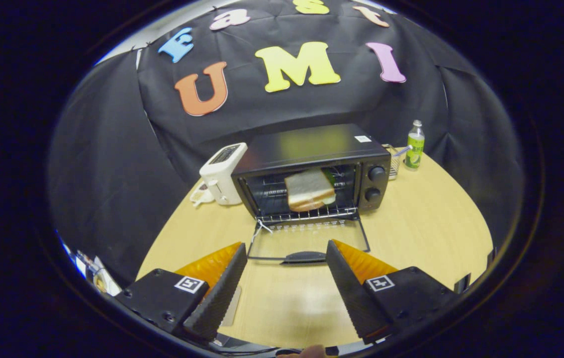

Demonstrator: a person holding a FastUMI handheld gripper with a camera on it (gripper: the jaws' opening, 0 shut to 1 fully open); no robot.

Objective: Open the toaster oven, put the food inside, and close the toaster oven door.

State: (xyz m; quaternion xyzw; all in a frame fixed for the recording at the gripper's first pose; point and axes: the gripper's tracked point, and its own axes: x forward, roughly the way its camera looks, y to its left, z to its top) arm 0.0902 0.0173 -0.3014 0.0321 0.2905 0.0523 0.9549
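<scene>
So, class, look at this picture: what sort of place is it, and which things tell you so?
Probably a staged kitchen booth, not a real kitchen: a toaster oven with a sandwich inside and a toaster share a table against black cloth. The open claw hovers near the door.

Wooden table (426, 223) bearing toaster oven (312, 169), white toaster (220, 174), green bottle (415, 145).

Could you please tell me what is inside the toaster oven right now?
A sandwich lies on the rack inside the oven, whose door hangs open. Its filling is mostly covered by bread. The open gripper holds nothing.
</scene>
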